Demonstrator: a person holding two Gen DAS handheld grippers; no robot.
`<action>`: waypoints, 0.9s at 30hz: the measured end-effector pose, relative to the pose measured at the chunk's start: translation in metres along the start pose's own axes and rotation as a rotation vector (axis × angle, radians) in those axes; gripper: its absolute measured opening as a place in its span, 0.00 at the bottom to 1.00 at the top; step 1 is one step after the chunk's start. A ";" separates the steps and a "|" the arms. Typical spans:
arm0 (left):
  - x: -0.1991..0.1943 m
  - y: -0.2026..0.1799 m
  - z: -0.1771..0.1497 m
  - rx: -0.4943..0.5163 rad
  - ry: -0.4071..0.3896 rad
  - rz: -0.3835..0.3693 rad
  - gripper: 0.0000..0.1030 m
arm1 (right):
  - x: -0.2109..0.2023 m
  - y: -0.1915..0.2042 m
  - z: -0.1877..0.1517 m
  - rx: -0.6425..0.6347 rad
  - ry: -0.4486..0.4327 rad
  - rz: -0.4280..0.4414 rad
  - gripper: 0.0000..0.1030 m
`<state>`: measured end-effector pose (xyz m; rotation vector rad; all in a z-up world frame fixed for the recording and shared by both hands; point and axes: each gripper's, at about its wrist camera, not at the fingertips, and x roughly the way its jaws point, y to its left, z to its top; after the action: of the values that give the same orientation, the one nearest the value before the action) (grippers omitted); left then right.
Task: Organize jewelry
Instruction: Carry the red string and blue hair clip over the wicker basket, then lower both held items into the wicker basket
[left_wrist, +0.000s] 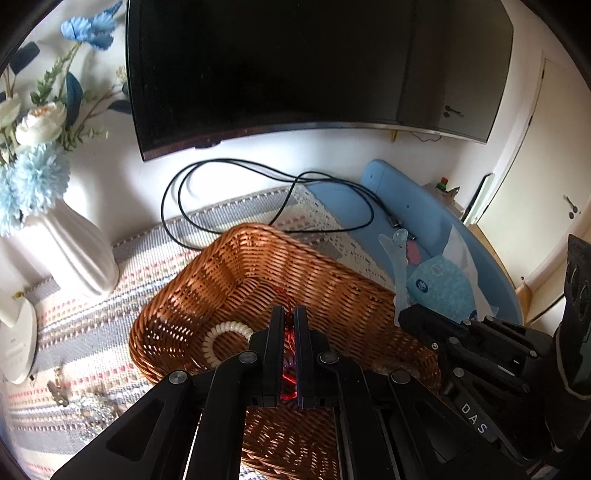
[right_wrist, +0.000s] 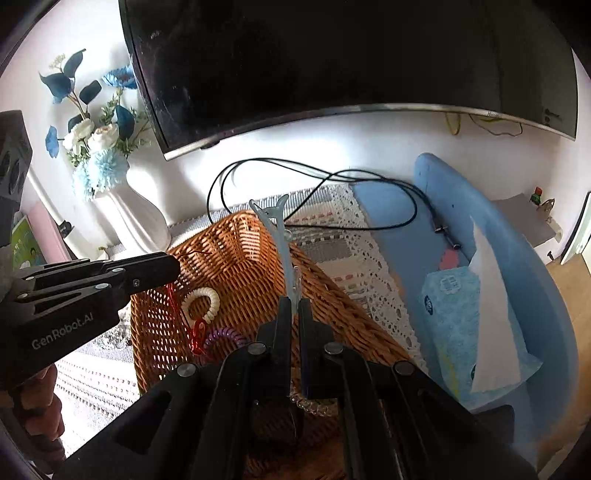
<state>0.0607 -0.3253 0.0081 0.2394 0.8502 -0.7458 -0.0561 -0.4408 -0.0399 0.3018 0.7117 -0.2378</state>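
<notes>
**Both grippers loaded over the basket**

Left wrist view: the left gripper (left_wrist: 290, 314) has its fingers clenched on a thin red cord (left_wrist: 289, 334) above the brown woven wicker basket (left_wrist: 177, 295), inside its rim.

Right wrist view: the right gripper (right_wrist: 294, 306) pinches a translucent pale-blue hair clip (right_wrist: 284, 243) upright over the basket's far rim; a white coiled bracelet (right_wrist: 201, 304) lies inside.

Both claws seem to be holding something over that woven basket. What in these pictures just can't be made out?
- Left wrist view: most of the red string is pinched out of sight inside the left gripper.
- Right wrist view: the right gripper covers the lower end of the pale blue hair clip and the near part of the wicker basket.
- Left wrist view: small objects on the mat, lower left, are too blurred to identify.
</notes>
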 end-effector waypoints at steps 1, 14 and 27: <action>0.002 0.001 -0.001 -0.004 0.005 -0.001 0.04 | 0.002 0.000 -0.001 -0.001 0.005 0.002 0.04; 0.030 0.019 -0.013 -0.070 0.088 -0.014 0.04 | 0.025 0.012 -0.001 -0.023 0.079 0.018 0.04; 0.056 0.029 -0.032 -0.097 0.172 -0.019 0.04 | 0.063 0.016 -0.008 0.051 0.266 0.091 0.04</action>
<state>0.0854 -0.3170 -0.0575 0.2117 1.0500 -0.7065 -0.0097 -0.4303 -0.0843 0.4184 0.9532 -0.1303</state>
